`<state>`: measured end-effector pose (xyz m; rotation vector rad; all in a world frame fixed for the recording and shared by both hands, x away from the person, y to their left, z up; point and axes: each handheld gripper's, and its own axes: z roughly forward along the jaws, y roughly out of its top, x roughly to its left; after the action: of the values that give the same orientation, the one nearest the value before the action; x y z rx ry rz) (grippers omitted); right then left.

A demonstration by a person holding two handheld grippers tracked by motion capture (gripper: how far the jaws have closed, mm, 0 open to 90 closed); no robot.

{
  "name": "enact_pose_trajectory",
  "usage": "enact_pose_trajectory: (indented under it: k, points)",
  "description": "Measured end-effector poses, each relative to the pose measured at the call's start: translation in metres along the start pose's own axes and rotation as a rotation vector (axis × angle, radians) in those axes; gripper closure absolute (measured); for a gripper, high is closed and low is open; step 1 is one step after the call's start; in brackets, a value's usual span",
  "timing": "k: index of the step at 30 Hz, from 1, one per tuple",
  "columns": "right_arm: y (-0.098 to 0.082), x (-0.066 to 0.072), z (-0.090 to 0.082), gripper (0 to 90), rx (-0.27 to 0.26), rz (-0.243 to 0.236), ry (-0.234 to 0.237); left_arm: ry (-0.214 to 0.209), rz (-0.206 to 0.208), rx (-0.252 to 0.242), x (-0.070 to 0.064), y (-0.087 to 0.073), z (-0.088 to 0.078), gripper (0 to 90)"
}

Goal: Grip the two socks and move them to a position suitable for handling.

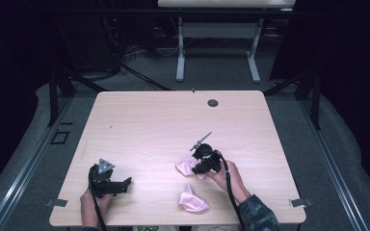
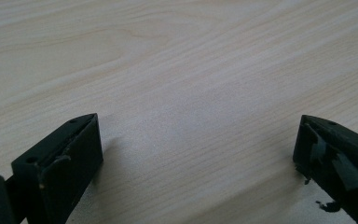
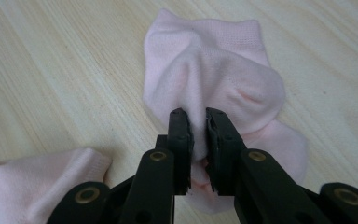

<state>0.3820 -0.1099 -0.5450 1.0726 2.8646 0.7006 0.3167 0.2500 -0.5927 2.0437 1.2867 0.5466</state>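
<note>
right gripper [image 3: 197, 119] clamped on a pinch of the first pink sock [image 3: 214, 74], jaws nearly together with a fold of fabric bunched between them. lying flat on the bench [image 1: 149, 120] otherwise, right-of-centre in the high view [image 1: 187, 166], cuff end pointing away from the gripper and the rest spreading out beyond the jaw tips. long axis roughly in line with the jaws, so a straight lift or drag along that line looks like the natural thing.

second pink sock [image 1: 192, 201] crumpled nearer the bench's front edge, just beside the right hand [image 1: 229, 175], apart from the first one; also peeking in at the bottom-left corner of the right gripper view [image 3: 37, 182].

left gripper [image 1: 120, 185] way over on the left side, well apart from both socks, jaws spread wide over bare wood [image 2: 196, 135], holding nothing. so clearly the farther one. probably a pairing or folding job, and the key bit: second sock sits toward the person from the pinched one, on the right gripper's side, so bringing the two together likely falls to the right hand unless the left crosses over.
</note>
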Motion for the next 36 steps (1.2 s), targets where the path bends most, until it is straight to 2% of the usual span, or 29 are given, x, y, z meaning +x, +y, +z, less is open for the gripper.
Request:
enact_pose_trajectory:
  k: [2,3,6,8,9,10,12,13,15,18,24,25,27,31,33,34,36]
  points:
    - [-0.001,0.001,0.003,79.2,0.011,-0.009,-0.008,-0.001,0.002,0.001,0.0,0.0,0.0,0.9]
    - [-0.001,0.002,0.005,75.7,-0.001,-0.001,-0.005,-0.001,0.001,0.0,0.0,0.0,0.0,0.9]
    - [-0.003,0.003,0.002,57.5,-0.003,-0.009,-0.017,0.0,0.001,0.001,0.0,0.0,0.0,0.9]
    - [-0.006,0.004,-0.003,45.3,-0.049,0.004,0.001,0.0,0.001,0.001,0.0,0.0,0.0,0.9]
    - [-0.008,0.005,-0.007,38.4,-0.07,0.01,-0.005,0.0,0.001,0.0,0.0,0.0,0.0,0.9]
    - [-0.009,0.004,-0.011,33.1,-0.074,0.003,0.004,0.0,0.001,0.0,0.0,0.0,0.0,0.9]
    - [-0.013,0.006,-0.019,23.1,-0.127,0.015,0.021,-0.001,-0.001,0.004,0.0,0.001,0.0,0.8]
    - [-0.013,0.006,-0.019,23.1,-0.127,0.015,0.021,-0.001,-0.001,0.004,0.0,0.001,0.0,0.7]
    - [-0.019,0.008,-0.029,13.7,-0.18,0.0,0.037,0.0,-0.001,0.004,0.0,0.001,0.0,0.7]
    - [-0.027,0.01,-0.037,12.7,-0.197,0.001,0.053,-0.002,-0.002,0.003,0.0,0.001,0.001,0.7]
    - [-0.048,0.019,-0.047,0.0,-0.2,0.029,0.017,-0.002,0.004,0.005,0.0,0.001,0.001,0.2]
    - [-0.048,0.019,-0.047,0.0,-0.2,0.029,0.017,-0.002,0.004,0.005,0.0,0.001,0.001,0.3]
    - [-0.061,0.023,-0.053,0.0,-0.229,0.046,-0.004,-0.008,0.005,0.006,-0.004,0.002,0.001,0.3]
    - [-0.075,0.029,-0.058,0.0,-0.231,0.062,-0.017,-0.018,0.023,0.006,-0.008,0.003,0.002,0.1]
    - [-0.078,0.03,-0.059,0.0,-0.231,0.061,-0.021,-0.013,0.039,0.018,-0.011,0.005,0.002,0.0]
    - [-0.081,0.031,-0.059,0.0,-0.237,0.065,-0.029,0.014,0.048,0.03,-0.015,0.007,0.001,0.0]
    - [-0.087,0.033,-0.061,0.2,-0.241,0.071,-0.028,0.026,0.035,0.017,-0.019,0.009,-0.003,0.2]
